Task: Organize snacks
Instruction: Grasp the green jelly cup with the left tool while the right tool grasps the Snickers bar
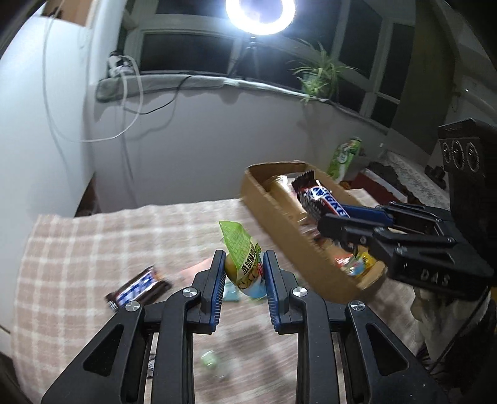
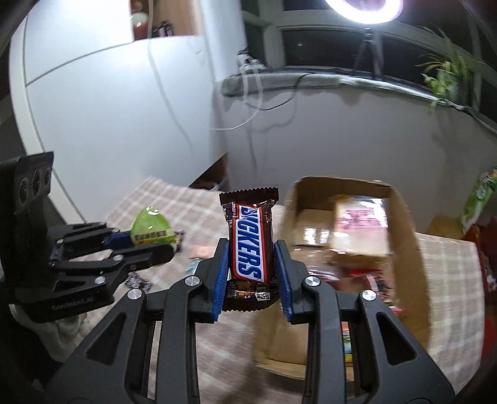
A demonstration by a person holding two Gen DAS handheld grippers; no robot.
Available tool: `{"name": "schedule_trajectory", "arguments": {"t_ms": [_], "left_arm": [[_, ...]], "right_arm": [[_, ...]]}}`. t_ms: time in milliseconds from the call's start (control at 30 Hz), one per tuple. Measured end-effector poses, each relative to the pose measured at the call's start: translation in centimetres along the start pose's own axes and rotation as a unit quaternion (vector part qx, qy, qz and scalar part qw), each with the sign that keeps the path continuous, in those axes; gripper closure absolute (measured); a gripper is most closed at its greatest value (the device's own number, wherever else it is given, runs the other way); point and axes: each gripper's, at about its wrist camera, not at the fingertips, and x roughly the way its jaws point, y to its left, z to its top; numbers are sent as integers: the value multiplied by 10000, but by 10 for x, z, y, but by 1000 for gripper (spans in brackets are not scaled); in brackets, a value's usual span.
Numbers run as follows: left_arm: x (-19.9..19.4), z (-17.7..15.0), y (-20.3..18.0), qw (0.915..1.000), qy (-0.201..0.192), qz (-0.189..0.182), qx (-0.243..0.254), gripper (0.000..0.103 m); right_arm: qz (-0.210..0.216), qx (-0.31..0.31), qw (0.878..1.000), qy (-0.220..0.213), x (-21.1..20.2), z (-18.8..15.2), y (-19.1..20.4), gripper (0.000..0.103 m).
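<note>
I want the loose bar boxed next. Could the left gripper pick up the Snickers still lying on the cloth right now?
Probably not yet: the left gripper is shut on the green snack packet. The Snickers bar on the cloth lies unobstructed to its left.

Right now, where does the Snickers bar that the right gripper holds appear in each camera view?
Left wrist: Snickers bar right of centre, above the cardboard box.
Right wrist: Snickers bar at centre, clamped in the right gripper.
Shared landmark: ring light, top of both views.
</note>
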Motion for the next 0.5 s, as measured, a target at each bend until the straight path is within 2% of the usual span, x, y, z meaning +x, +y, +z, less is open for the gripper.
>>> {"name": "schedule_trajectory", "arguments": {"t_ms": [267, 500], "left_arm": [[21, 12, -34, 9994, 63, -267, 203, 80], [43, 7, -68, 9972, 284, -497, 480, 80]], "right_arm": [[-477, 333, 9983, 1, -3, -2, -49, 73], [-765, 573, 9953, 168, -1, -16, -84, 73]]}}
